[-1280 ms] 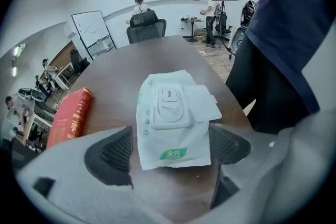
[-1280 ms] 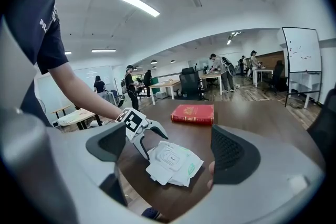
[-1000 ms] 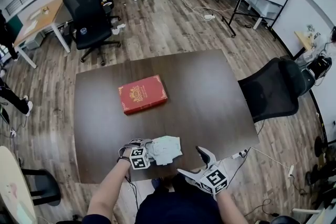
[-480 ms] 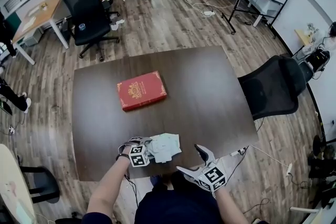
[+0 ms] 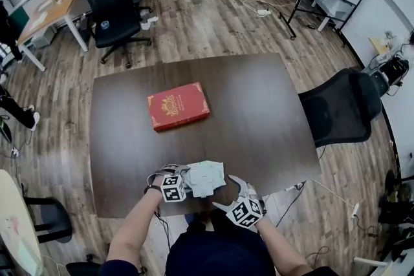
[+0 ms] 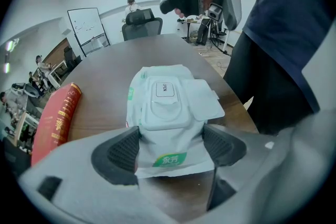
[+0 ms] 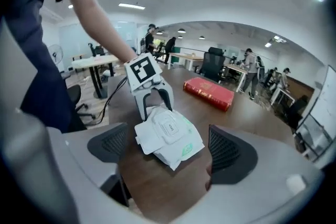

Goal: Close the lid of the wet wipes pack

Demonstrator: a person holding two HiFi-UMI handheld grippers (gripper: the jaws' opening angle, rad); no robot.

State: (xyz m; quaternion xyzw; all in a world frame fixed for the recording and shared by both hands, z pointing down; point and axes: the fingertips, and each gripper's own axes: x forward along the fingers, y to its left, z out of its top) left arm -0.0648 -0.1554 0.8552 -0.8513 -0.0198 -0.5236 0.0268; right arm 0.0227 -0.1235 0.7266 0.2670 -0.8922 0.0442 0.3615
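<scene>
The white wet wipes pack lies at the near edge of the dark table. My left gripper is shut on the pack's end, both pads squeezing the soft wrapper. The pack's lid flap stands open, folded out beside the hard frame with its "OPEN" label. My right gripper hovers just right of the pack, at the table edge. Its jaws are closing, and its view shows the pack ahead between them, untouched. The left gripper shows beyond, clamped on the pack's far end.
A red book lies at the table's middle left. A black office chair stands off the right edge and another beyond the far side. The person's body is close to the near edge.
My right gripper has dropped, rolled and shifted left toward the pack, its jaws narrowing. My left gripper's jaws have tightened on the pack's end; the pack has stayed in place.
</scene>
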